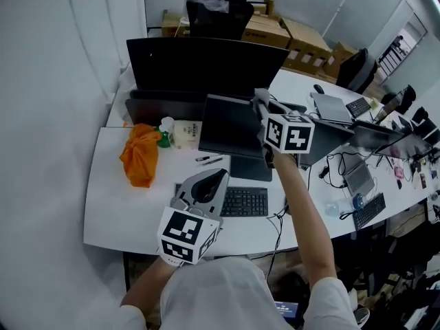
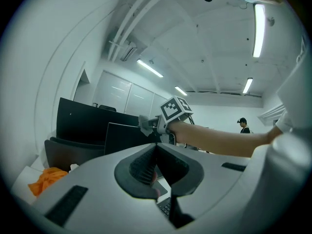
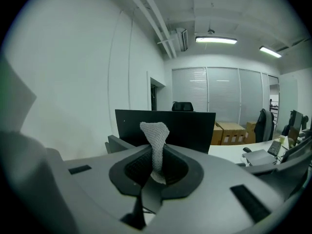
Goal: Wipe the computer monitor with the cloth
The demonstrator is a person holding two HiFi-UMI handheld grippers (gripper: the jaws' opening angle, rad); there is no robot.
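Observation:
A small dark monitor [image 1: 230, 126] stands on the white desk [image 1: 113, 205], in front of a wider black monitor [image 1: 206, 64]. My right gripper [image 1: 260, 106] is at the small monitor's upper right corner, shut on a grey knitted cloth [image 3: 155, 143] that sticks up from its jaws. From the left gripper view, the cloth [image 2: 145, 124] hangs at that gripper's tip beside the small monitor [image 2: 124, 138]. My left gripper [image 1: 210, 181] hovers over the keyboard [image 1: 242, 202], near the desk's front. It is shut with nothing held [image 2: 156, 168].
An orange bag [image 1: 139, 155] lies crumpled at the desk's left, with a small green-and-white bottle [image 1: 165, 135] beside it. Two pens [image 1: 210, 160] lie in front of the small monitor. Laptops, keyboards and cables crowd the desks to the right [image 1: 357, 177]. A black chair [image 1: 218, 5] and cardboard boxes stand behind.

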